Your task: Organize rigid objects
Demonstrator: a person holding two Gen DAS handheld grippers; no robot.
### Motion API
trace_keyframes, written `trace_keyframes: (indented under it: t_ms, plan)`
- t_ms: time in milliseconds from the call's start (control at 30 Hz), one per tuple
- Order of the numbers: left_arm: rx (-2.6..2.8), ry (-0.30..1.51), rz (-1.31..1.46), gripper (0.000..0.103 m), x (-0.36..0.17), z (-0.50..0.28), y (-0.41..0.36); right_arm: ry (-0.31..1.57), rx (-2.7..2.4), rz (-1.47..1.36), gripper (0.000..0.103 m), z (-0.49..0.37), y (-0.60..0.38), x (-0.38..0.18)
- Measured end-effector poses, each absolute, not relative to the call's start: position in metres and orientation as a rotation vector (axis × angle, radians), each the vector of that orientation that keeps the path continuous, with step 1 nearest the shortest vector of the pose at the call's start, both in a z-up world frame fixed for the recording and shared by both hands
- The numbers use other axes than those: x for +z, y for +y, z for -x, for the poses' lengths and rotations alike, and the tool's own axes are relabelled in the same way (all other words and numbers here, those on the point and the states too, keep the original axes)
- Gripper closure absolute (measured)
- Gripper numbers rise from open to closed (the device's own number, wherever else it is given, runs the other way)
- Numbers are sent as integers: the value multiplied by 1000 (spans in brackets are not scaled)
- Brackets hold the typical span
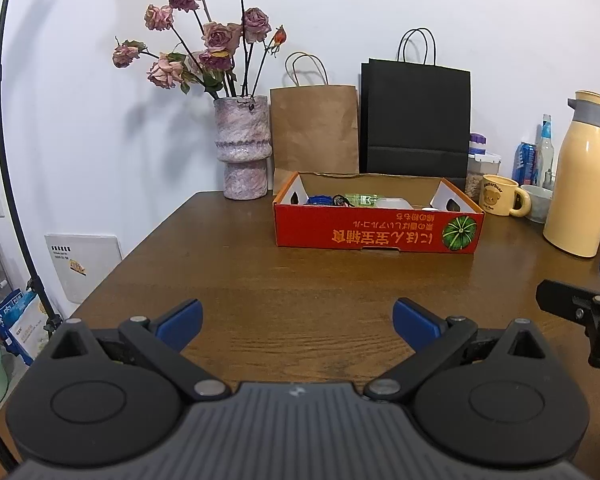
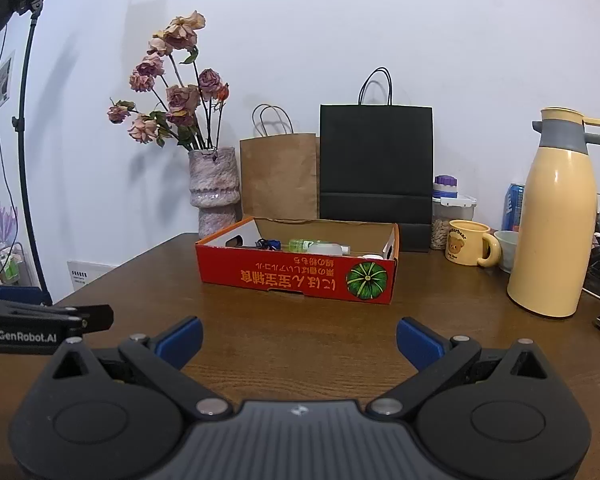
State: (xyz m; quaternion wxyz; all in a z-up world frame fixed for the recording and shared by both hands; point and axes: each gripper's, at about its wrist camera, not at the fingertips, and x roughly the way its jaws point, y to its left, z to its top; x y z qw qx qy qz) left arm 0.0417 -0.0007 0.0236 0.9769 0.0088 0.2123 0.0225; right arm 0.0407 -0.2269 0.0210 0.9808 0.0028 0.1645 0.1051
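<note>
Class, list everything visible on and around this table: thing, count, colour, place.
red cardboard box: one, table centre, holding small items
mottled pink vase of dried roses: one, left of box
brown paper bag: one, behind box
black paper bag: one, beside brown bag
yellow bear mug: one, right of box
cream thermos jug: one, far right
brown wooden table: one
left claw: open
right claw: open

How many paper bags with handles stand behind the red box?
2: a brown paper bag beside the vase, and a black paper bag to its right. Others may be hidden behind them.
</note>
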Motion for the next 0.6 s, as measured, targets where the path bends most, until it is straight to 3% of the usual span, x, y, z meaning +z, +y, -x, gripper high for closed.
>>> trace_keyframes:
  t_ms: [600]
  plan:
    - [47,427,-16,0,22,-38,-1,336,211,-6,0,-37,-228,20]
